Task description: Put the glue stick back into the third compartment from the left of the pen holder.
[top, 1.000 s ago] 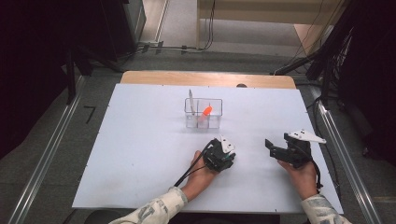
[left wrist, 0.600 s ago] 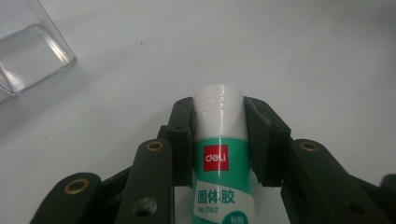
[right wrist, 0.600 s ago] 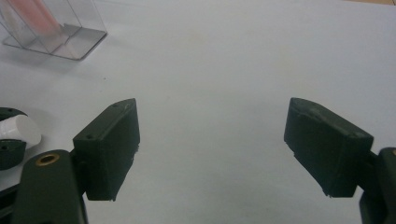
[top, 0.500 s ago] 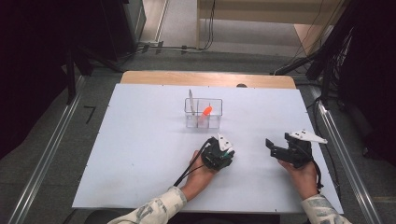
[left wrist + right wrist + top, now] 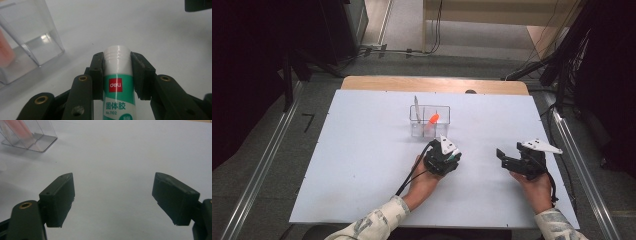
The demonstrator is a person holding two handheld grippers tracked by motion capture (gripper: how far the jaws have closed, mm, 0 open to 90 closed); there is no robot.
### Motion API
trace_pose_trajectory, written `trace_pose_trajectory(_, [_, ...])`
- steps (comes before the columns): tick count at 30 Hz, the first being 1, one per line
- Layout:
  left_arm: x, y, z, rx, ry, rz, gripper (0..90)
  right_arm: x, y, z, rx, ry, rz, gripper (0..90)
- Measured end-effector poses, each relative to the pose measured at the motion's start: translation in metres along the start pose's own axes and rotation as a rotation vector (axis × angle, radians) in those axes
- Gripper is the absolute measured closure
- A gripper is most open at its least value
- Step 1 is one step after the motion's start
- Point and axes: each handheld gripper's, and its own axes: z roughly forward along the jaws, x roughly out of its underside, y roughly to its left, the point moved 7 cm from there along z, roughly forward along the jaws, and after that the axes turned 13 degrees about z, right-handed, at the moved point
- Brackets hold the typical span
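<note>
Hands are coming in from the bottom of the high view, each holding a gripper over the white table (image 5: pixel 362 150). The left gripper (image 5: pixel 451 156) is hovering just in front of the clear box (image 5: pixel 430 121), which is holding an orange item (image 5: pixel 433 118). The right gripper (image 5: pixel 507 159) is sitting well apart to the right, its jaws standing spread with nothing between them.

Seen from the left gripper view, the left gripper (image 5: pixel 117 72) is pinching a glue stick (image 5: pixel 118 82) between its two jaws, gripping it just below the white cap, which is poking out past the jaw tips. The clear box (image 5: pixel 37 42) is standing near, up to the left.

Seen from the right gripper view, the right gripper (image 5: pixel 113 197) is holding its jaws wide apart over bare table, with the clear box (image 5: pixel 32 137) far off at upper left.
</note>
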Motion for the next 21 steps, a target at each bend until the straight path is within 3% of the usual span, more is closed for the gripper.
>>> trace_pose_trajectory(3, [-0.006, 0.009, -0.003, -0.014, -0.012, -0.017, 66.1, 0.000, 0.000, 0.000, 0.001, 0.001, 0.000, 17.1])
trace_pose_trajectory(21, [-0.042, 0.040, -0.009, -0.063, -0.040, -0.032, 66.1, 0.000, 0.000, 0.001, -0.005, 0.002, 0.005, 17.1])
